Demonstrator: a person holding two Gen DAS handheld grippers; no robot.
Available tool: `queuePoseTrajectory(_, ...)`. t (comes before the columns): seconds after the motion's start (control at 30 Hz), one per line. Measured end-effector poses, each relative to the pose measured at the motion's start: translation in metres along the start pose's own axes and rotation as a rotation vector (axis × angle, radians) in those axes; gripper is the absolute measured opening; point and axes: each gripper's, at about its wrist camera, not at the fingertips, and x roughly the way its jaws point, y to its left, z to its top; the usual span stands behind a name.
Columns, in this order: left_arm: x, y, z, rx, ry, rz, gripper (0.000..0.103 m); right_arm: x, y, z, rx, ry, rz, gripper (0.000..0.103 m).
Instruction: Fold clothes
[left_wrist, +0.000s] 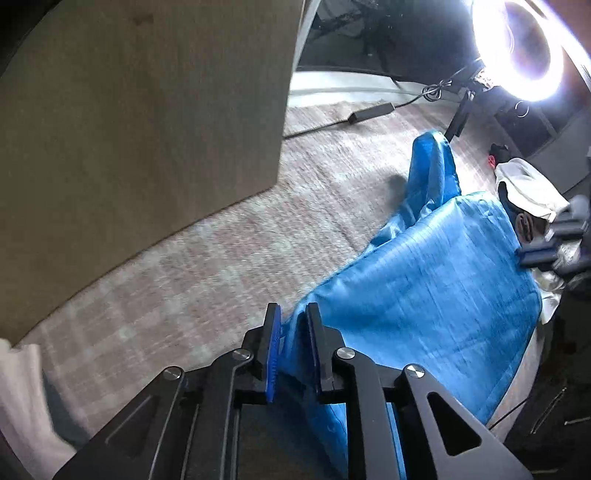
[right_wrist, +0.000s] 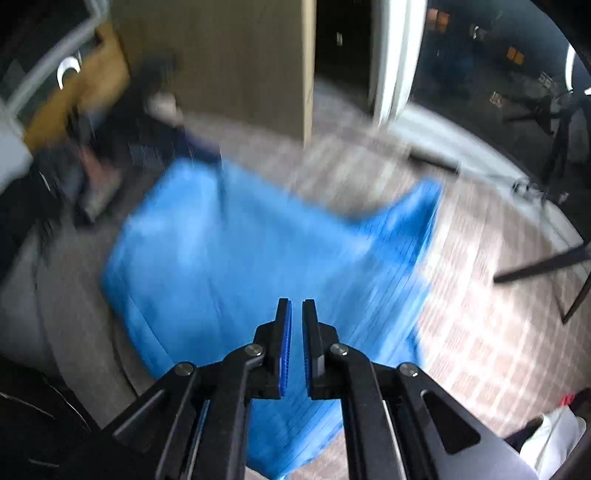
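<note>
Pinching one edge of the blue cloth (left_wrist: 424, 273) in the left gripper (left_wrist: 293, 345), right gripper (right_wrist: 296, 345) nearly shut w/ cloth under it, grip unclear; cloth half-lifted off the rug (left_wrist: 184, 266), looks light, limp, slippery — hold corners/hem.

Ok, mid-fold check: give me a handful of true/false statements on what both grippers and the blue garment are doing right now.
1. The left gripper has blue garment fabric between its fingers. True.
2. The garment is red. False: it is blue; only a small red item lies far off by the white cloth.
3. The right gripper has its fingers spread wide apart. False: only a narrow gap separates them, with blue fabric at the gap.
4. The garment lies over a woven rug. True.
5. A bright ring light shows in the left wrist view. True.
6. The garment is already a neat small square. False: one part still sticks out unfolded.
</note>
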Motion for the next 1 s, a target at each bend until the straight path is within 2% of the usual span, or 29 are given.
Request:
queuePoseTrajectory(0.07, -0.016, 0.000, -0.004, 0.010, -0.026, 0.041, 0.012, 0.011, 0.004, -0.009, -0.005, 0.025, -0.020, 0.006)
queuePoseTrajectory(0.13, -0.046, -0.006, -0.012, 0.022, -0.087, 0.085, 0.010, 0.005, 0.001, -0.013, 0.031, 0.000, 0.001, 0.006)
queuePoseTrajectory(0.23, -0.082, -0.026, -0.027, 0.040, -0.156, 0.035, 0.010, -0.011, -0.002, -0.017, 0.065, -0.065, 0.009, 0.007)
queuePoseTrajectory(0.33, -0.078, -0.056, -0.043, 0.109, -0.151, -0.052, 0.016, 0.000, -0.003, -0.014, 0.065, -0.053, 0.034, 0.009)
queuePoseTrajectory(0.4, -0.052, -0.065, -0.048, 0.134, -0.104, -0.027, 0.016, 0.015, -0.004, -0.010, 0.056, -0.032, 0.030, 0.009)
queuePoseTrajectory(0.47, -0.024, -0.054, -0.047, 0.097, -0.050, -0.008, 0.015, 0.032, -0.007, -0.006, 0.045, -0.012, 0.014, 0.009)
queuePoseTrajectory(0.57, 0.011, -0.019, -0.041, 0.026, -0.017, 0.096, 0.009, 0.058, -0.020, 0.005, 0.056, -0.010, -0.027, 0.009)
queuePoseTrajectory(0.63, 0.029, 0.001, -0.041, -0.020, 0.027, 0.112, 0.010, 0.070, -0.026, 0.010, 0.059, -0.014, -0.053, 0.006)
queuePoseTrajectory(0.73, 0.032, 0.005, -0.044, 0.001, 0.032, 0.119, 0.012, 0.076, -0.029, 0.016, 0.054, -0.041, -0.055, 0.006)
queuePoseTrajectory(0.8, 0.021, 0.000, -0.042, 0.012, 0.022, 0.158, 0.011, 0.057, -0.039, 0.013, 0.115, -0.094, 0.001, 0.008)
queuePoseTrajectory(0.9, -0.010, -0.026, -0.036, 0.085, -0.027, 0.188, 0.009, 0.010, -0.053, -0.005, 0.240, -0.201, 0.100, 0.011)
queuePoseTrajectory(0.97, -0.026, -0.059, -0.027, 0.163, -0.044, 0.164, 0.009, -0.021, -0.051, -0.031, 0.260, -0.237, 0.097, 0.023)
queuePoseTrajectory(1.0, -0.032, -0.081, -0.020, 0.209, -0.049, 0.136, 0.009, -0.019, -0.050, -0.038, 0.259, -0.231, 0.106, 0.028)
